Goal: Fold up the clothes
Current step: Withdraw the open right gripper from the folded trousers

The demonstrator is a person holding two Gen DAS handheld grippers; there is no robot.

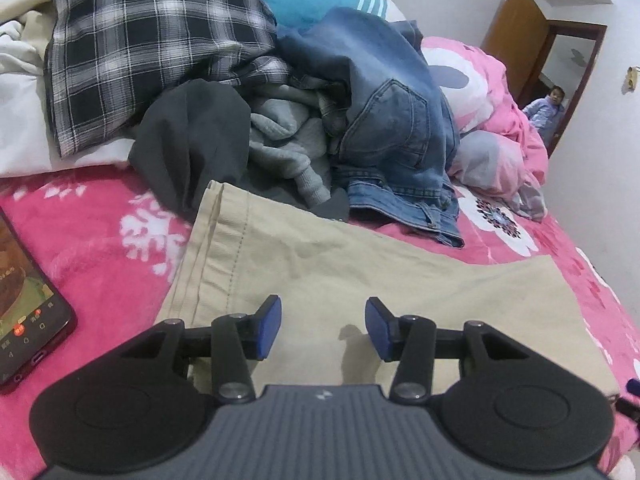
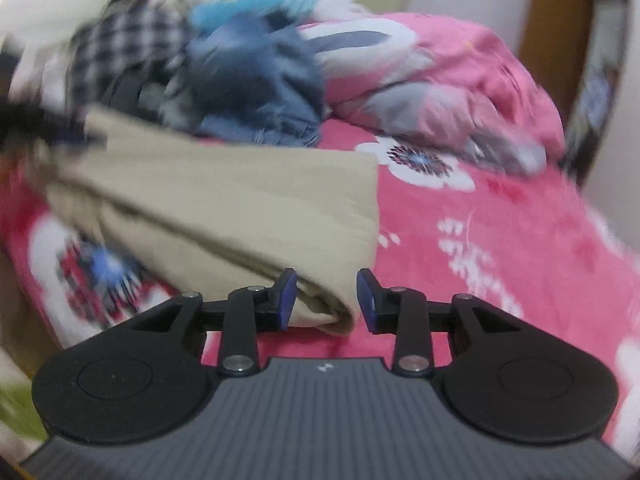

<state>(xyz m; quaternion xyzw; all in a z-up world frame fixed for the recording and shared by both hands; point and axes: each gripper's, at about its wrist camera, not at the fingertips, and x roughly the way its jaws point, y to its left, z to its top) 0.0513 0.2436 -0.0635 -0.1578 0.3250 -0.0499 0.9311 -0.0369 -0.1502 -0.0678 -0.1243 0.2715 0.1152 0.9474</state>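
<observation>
Both jaws stand spread: the left hand-held gripper (image 1: 323,328) hovers over the flat khaki trousers (image 1: 360,280), and the right hand-held gripper (image 2: 326,300) straddles their folded corner without pinching it. Trousers lie part-folded on the pink bed (image 2: 500,248), before the unfolded clothes pile (image 1: 280,100). Next likely calls for closing on that corner and carrying it across.

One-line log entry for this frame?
step: fold khaki trousers | left claw: open, above fabric | right claw: open at folded corner | jeans: unfolded
</observation>
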